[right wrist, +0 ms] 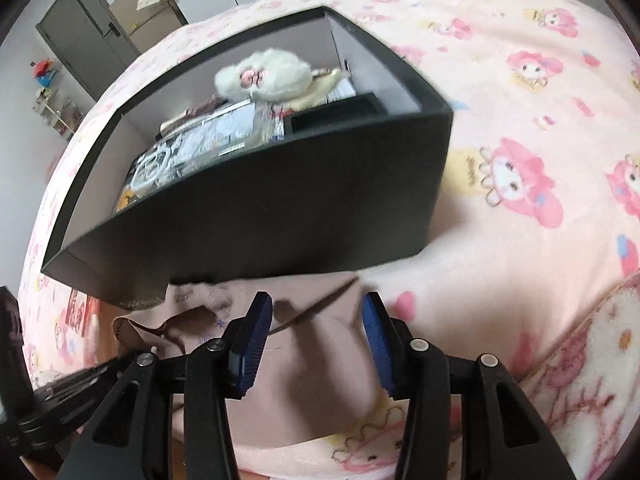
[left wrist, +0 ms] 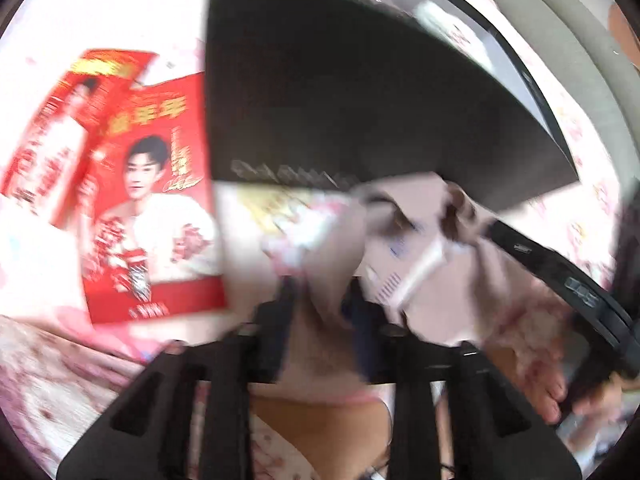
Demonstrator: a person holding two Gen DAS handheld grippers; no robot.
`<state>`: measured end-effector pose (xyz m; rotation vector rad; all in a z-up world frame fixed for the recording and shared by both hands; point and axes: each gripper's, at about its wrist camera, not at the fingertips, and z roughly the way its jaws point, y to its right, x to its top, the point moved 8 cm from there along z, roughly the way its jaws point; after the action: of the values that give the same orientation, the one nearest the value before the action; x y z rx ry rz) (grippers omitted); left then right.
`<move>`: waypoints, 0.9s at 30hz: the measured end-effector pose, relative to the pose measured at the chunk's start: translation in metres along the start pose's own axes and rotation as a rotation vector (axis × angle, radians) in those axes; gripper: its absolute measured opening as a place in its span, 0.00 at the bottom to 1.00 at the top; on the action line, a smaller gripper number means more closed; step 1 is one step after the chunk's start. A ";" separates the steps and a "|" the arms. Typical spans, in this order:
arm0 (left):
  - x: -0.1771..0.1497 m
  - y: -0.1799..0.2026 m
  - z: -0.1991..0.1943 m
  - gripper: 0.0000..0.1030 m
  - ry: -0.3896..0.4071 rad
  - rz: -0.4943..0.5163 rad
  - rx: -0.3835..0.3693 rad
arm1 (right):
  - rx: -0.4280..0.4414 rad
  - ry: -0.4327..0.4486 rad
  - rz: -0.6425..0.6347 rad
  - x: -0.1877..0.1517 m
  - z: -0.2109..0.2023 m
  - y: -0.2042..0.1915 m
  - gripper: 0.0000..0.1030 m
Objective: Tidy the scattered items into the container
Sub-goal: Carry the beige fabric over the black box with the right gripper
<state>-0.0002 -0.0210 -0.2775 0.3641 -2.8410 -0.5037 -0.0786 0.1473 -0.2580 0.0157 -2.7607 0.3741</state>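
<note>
Close both open tongs, right tongs (right wrist: 318,342) and left tongs (left wrist: 326,308), evenly on the beige cloth (right wrist: 320,392) lying on the bed (right wrist: 520,120) against the black box (right wrist: 280,208) (already half full), then lift clear over its wall.

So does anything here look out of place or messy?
Yes: a mauve cloth pouch lies crumpled on the pink blanket against the black box, and red printed cartons lie outside it too.

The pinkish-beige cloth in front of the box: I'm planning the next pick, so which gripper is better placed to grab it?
Probably the right gripper: its open jaws straddle the cloth, sharply in view before the box. The left gripper also has cloth between its fingers, but its view is blurred.
</note>
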 end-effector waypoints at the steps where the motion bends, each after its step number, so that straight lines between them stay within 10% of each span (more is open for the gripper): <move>1: -0.004 0.000 0.004 0.51 -0.005 0.008 0.012 | 0.022 -0.048 -0.008 -0.004 0.008 -0.005 0.45; 6: -0.012 -0.003 0.020 0.46 -0.019 0.016 0.042 | 0.000 -0.086 -0.069 -0.012 0.020 -0.016 0.56; 7: -0.012 -0.003 0.018 0.25 -0.004 0.023 0.060 | -0.008 -0.087 -0.081 -0.013 0.020 -0.017 0.56; 10: -0.011 -0.015 0.008 0.06 0.029 -0.013 0.105 | 0.012 -0.022 -0.054 -0.009 0.007 -0.014 0.56; 14: -0.008 -0.035 -0.018 0.06 0.109 -0.052 0.191 | -0.026 0.064 -0.005 -0.002 -0.013 0.000 0.56; 17: -0.015 -0.030 -0.020 0.18 0.076 -0.041 0.095 | -0.019 -0.031 -0.006 -0.011 0.001 -0.003 0.56; 19: -0.024 -0.027 -0.010 0.60 0.032 -0.027 0.056 | 0.009 -0.120 -0.023 -0.017 0.016 -0.015 0.56; 21: -0.031 -0.028 0.000 0.59 0.012 -0.022 0.058 | 0.018 -0.143 -0.054 -0.020 0.022 -0.023 0.64; 24: -0.037 -0.024 -0.001 0.32 0.032 0.042 0.130 | 0.065 -0.134 -0.094 -0.022 0.021 -0.034 0.63; 27: -0.043 -0.020 -0.011 0.06 0.046 0.049 0.098 | 0.130 -0.132 -0.163 -0.027 0.014 -0.051 0.34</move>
<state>0.0473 -0.0303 -0.2821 0.3189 -2.8291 -0.3438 -0.0554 0.0930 -0.2672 0.3071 -2.8331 0.5245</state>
